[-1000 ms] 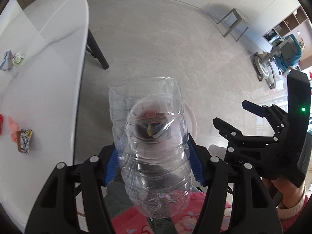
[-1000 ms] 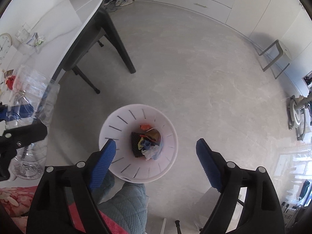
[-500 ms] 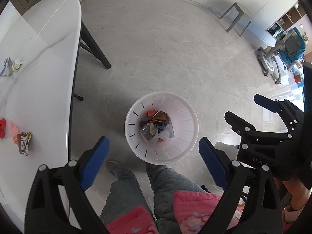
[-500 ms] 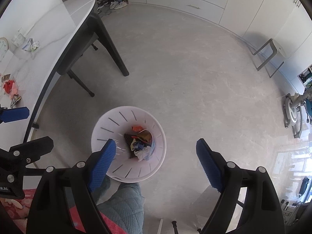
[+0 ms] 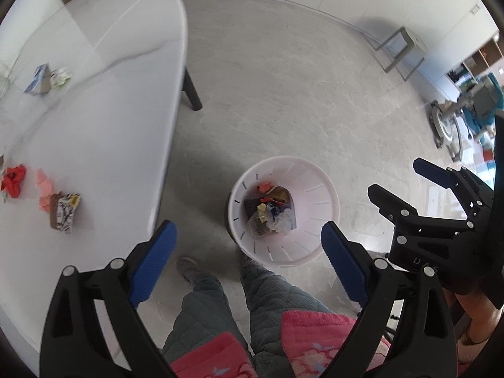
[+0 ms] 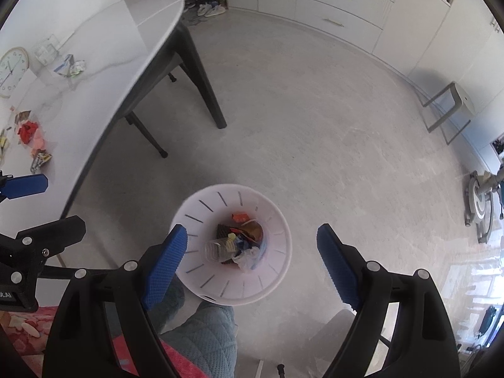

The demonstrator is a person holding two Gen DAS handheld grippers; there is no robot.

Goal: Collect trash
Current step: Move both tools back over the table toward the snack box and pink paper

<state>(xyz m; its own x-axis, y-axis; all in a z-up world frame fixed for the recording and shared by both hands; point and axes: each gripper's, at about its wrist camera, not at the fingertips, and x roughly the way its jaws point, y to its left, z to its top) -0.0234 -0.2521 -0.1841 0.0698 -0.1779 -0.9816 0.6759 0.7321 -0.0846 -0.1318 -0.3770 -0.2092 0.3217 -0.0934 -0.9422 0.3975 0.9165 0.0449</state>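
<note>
A white slotted trash bin (image 5: 318, 189) stands on the floor beside the table, also in the right wrist view (image 6: 277, 220). It holds mixed wrappers and a clear plastic bottle (image 6: 219, 250), also seen in the left wrist view (image 5: 260, 225). My left gripper (image 5: 249, 249) is open and empty, held above the bin. My right gripper (image 6: 252, 252) is open and empty, also over the bin. On the white table (image 5: 104, 119) lie a red scrap (image 5: 12, 179), a pink scrap (image 5: 45, 189), a patterned wrapper (image 5: 64, 211) and a small carton with crumpled paper (image 5: 47, 78).
The person's legs in grey quilted trousers (image 5: 204, 308) stand just below the bin. Black table legs (image 6: 204, 75) rise from the floor near it. A metal stool (image 6: 447, 107) and white cabinets (image 6: 340, 6) line the far wall. A clock (image 6: 12, 69) lies on the table.
The left gripper held the clear bottle over the bin one second ago; it has opened and the bottle now lies in the bin. Both grippers have shifted slightly toward the table.
</note>
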